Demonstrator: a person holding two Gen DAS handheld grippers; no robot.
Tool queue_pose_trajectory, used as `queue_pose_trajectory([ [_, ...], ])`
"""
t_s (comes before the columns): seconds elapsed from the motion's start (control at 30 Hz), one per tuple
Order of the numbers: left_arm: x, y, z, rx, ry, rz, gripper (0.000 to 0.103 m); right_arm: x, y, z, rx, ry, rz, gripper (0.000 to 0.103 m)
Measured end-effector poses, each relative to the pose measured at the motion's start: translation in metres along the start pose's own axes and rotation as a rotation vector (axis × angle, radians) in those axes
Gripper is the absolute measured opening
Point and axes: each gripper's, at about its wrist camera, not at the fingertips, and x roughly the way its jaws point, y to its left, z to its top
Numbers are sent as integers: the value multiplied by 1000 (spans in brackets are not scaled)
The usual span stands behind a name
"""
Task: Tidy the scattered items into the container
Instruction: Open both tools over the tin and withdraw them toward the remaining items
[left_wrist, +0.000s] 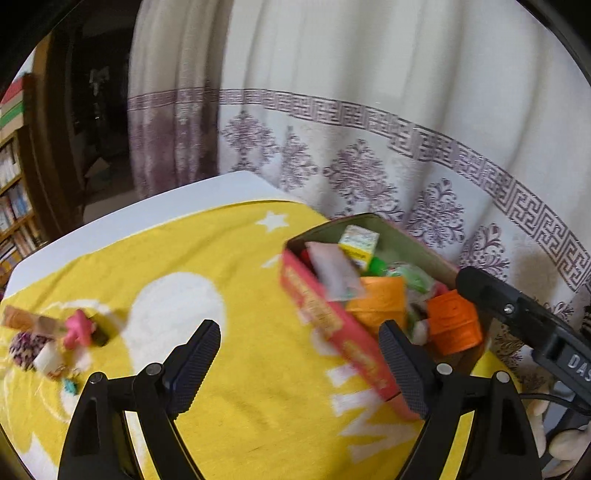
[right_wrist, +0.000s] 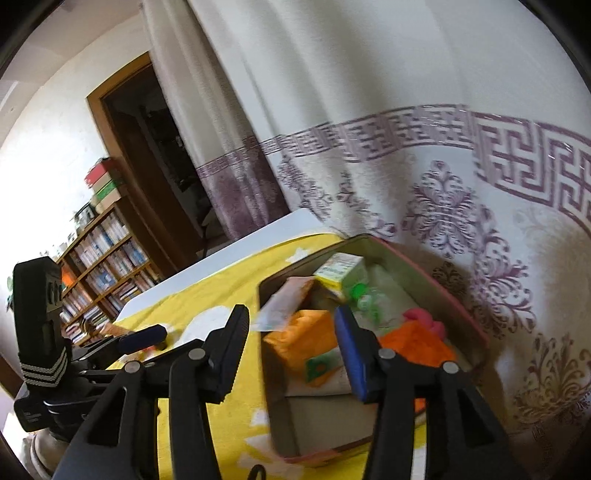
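The left gripper (left_wrist: 299, 354) is closest, and its black jaws stand wide apart with nothing between them. Under it lies a yellow cloth with white shapes (left_wrist: 221, 288). The right gripper (right_wrist: 290, 345) has its jaws partly apart and holds nothing. Just past both grippers sits the red rectangular tin box (left_wrist: 334, 317), and the right gripper hangs over its open top. Inside are orange spools of thread (left_wrist: 452, 321), a small yellow and white carton (left_wrist: 358, 240) and other bits. Off to the left, a pile of small scattered things (left_wrist: 51, 332) lies on the cloth. Behind it all hangs a white curtain with purple patterns (left_wrist: 369, 129).
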Motion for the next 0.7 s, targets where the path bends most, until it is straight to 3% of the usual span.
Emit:
queue_pose_trajectory([
  [0.37, -30, 66, -25, -59, -41, 136, 89, 22, 69, -12, -103, 43, 60, 71],
  [0.7, -46, 116, -40, -127, -48, 193, 89, 49, 118, -20, -168, 94, 96, 72],
])
